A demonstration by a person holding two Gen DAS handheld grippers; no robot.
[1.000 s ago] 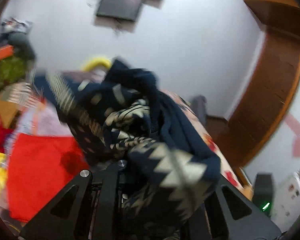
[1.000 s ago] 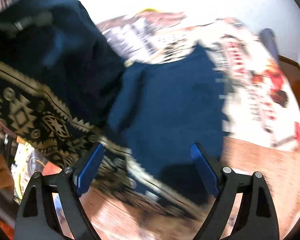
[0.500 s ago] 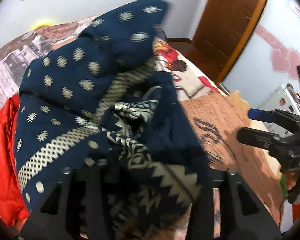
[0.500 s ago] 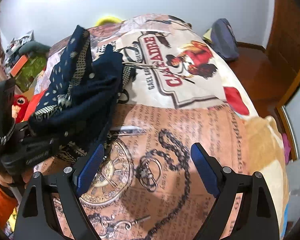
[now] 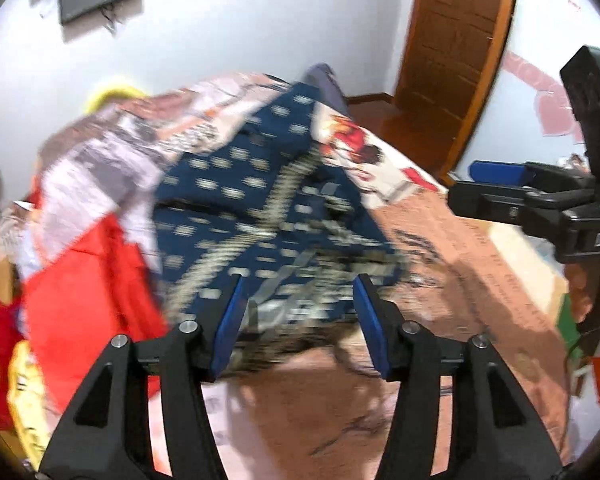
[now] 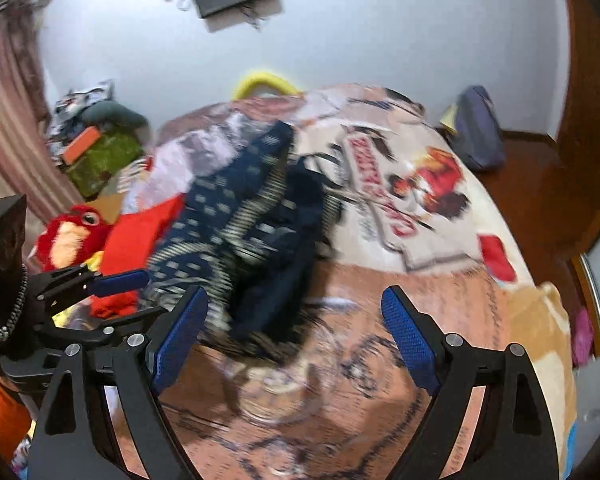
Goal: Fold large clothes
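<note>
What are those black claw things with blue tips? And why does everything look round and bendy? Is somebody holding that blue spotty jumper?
Those claws are grabbers. A person holds one in each hand, and each carries a small wide-angle camera that bends the picture. One picture looks out over the left gripper, the other over the right gripper. Both look down at a bed with a printed blanket. On it lies the navy patterned sweater, crumpled, beside a red cloth. Nobody holds the sweater now: the left jaws have just been opening with nothing pinched between them, and the right jaws stand wide open and empty.

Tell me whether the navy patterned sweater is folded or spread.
Neither: the navy sweater lies bunched in a heap on the bedspread, its layers overlapping unevenly.
</note>
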